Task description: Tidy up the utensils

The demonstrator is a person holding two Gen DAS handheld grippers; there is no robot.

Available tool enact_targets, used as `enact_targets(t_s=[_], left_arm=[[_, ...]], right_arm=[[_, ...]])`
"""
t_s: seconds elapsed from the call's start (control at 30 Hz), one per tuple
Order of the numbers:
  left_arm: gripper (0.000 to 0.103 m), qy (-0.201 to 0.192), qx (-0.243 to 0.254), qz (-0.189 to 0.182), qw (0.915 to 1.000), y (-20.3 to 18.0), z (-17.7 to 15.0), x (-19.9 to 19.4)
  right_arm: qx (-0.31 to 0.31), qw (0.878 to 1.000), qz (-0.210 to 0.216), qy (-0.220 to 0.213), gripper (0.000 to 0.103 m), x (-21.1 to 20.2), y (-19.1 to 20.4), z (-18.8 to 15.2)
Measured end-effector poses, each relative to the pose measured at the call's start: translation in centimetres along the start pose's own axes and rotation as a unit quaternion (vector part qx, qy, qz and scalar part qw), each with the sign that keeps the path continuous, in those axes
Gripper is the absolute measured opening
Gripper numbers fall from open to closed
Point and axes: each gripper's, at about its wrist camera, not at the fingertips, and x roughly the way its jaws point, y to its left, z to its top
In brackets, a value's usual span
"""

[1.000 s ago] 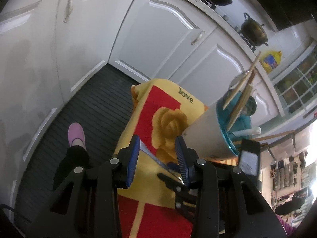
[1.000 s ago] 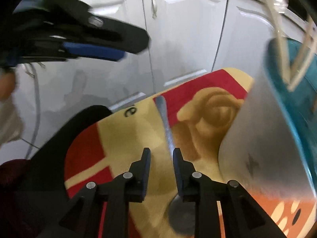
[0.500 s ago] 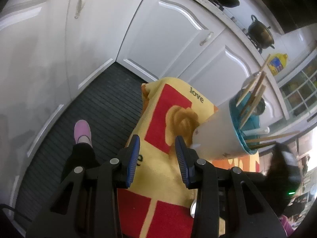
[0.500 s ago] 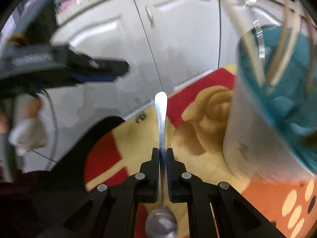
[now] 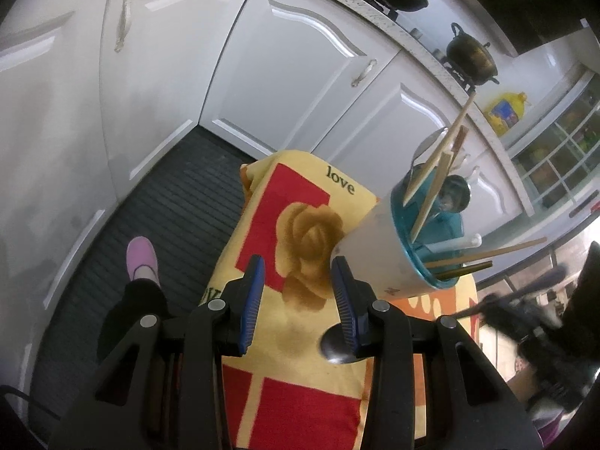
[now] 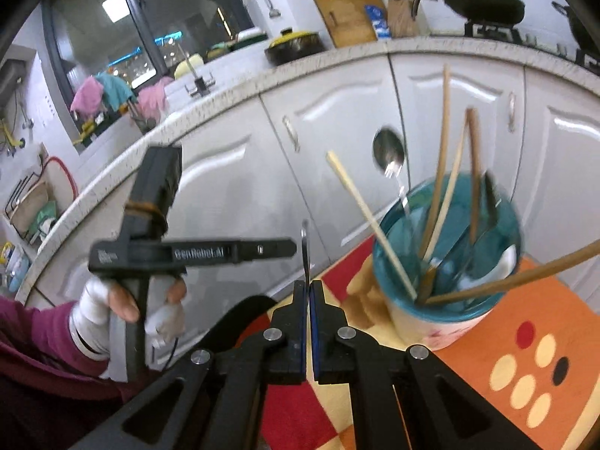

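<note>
Right wrist view showed the right hand-held gripper [image 6: 308, 292] clamped tight on the thin handle of a metal spoon [image 6: 305, 247], seen edge-on and rising straight up from between the jaws, which had just been closing onto it. Just beside it to the right stood the teal-lined utensil cup [image 6: 450, 255], crowded with wooden chopsticks [image 6: 442, 150] and another spoon [image 6: 390, 153], resting on the red, yellow and orange cloth [image 6: 525, 356]. The left hand-held gripper [image 5: 298, 292] hovered over the cloth's rose print with its jaws apart and nothing between them; in its view the held spoon's bowl showed at its right finger. A white-gloved hand [image 6: 123, 300] gripped its handle.
</note>
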Motion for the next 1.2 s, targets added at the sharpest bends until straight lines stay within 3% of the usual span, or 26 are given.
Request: enact_targets(t_s=[0.17,0.4,0.6,0.8,0.87,0.97,1.2], left_arm=[[0.036,0.001,-0.002,-0.004,1.0000,-0.1,-0.1,0.1],[0.036,0.004,0.007,-0.016,0.9998,-1.3,-0.1,0.4],[0.036,0.004,0.027,-0.017,0.9995,-2.8,-0.2,0.7],[0.044,0.008,0.036,-0.019,0.9991,-4.0,-0.5,1.2],[0.047,0.007,0.042,-0.018,0.9989,-4.4,-0.6,1.1],[0.048,0.005,0.055,-0.013,0.9984,-5.1,-0.8,1.2],[0.048,0.002,0.083,0.008,0.9965,-6.8,-1.5,1.1]], right_arm=[[-0.013,0.999,-0.031,-0.042,0.001,-4.6,-0.5,1.5],[-0.016,0.992,-0.093,-0.078,0.001,-7.1,-1.9,4.0],[-0.035,0.989,-0.138,-0.038,0.001,-4.8,-2.6,3.7],[-0.012,0.991,-0.130,-0.015,0.003,-3.2,-3.9,2.6],[0.002,0.992,-0.127,-0.014,0.005,-3.3,-4.2,2.3],[0.018,0.993,-0.118,-0.018,0.021,-4.0,-4.5,1.9],[0.023,0.991,-0.132,-0.015,0.023,-4.6,-4.4,1.6]])
